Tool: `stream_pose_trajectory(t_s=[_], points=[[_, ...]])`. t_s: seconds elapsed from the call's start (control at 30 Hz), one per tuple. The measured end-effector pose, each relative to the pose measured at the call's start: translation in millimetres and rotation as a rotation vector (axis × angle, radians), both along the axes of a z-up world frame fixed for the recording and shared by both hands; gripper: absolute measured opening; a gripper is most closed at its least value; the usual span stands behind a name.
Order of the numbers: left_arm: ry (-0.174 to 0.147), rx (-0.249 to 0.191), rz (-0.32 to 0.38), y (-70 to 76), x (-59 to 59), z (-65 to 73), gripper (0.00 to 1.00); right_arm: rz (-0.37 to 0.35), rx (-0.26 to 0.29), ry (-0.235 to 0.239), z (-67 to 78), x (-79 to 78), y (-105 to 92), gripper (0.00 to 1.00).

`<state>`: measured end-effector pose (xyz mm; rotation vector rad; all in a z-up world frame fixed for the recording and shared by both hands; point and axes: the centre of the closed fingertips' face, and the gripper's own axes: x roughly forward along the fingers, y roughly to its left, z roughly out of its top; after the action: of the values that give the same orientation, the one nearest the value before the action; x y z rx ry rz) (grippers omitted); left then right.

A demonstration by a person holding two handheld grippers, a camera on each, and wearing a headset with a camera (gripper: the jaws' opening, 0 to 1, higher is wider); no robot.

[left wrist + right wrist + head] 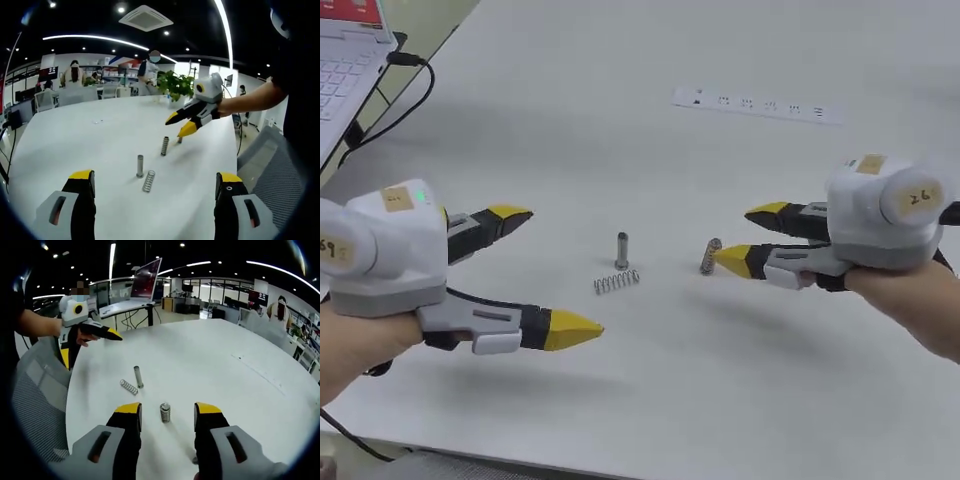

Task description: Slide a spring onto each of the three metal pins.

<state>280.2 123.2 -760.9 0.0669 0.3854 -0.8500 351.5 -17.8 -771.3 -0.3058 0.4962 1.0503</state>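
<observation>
Spring [617, 282] lies just beside bare upright pin [622, 250]; second pin [710, 256], already sprung, stands near. Left gripper [560, 269], right gripper [733, 235] flank bare upright pin, wide open, empty.

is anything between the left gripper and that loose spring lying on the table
Nothing visible does. The loose spring lies on the bare table straight ahead of the left gripper, whose jaws are open. The bare pin stands just beyond the spring, not in the path.
</observation>
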Motion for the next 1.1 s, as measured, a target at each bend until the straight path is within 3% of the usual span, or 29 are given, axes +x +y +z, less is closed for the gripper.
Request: stream_pose_trajectory(t_s=[0.6,0.9,1.1], points=[[-0.004,0.005,-0.014,-2.8,1.7,5.6,0.98,-0.001,0.093,-0.011,22.8,-14.3,-0.6,0.46],[-0.003,0.006,-0.007,0.4,-0.8,5.7,0.98,0.02,0.111,-0.023,30.0,-28.7,1.3,0.45],[-0.002,0.004,-0.001,2.3,-1.7,4.8,0.98,0.07,0.096,-0.059,36.4,-39.5,11.0,0.44]])
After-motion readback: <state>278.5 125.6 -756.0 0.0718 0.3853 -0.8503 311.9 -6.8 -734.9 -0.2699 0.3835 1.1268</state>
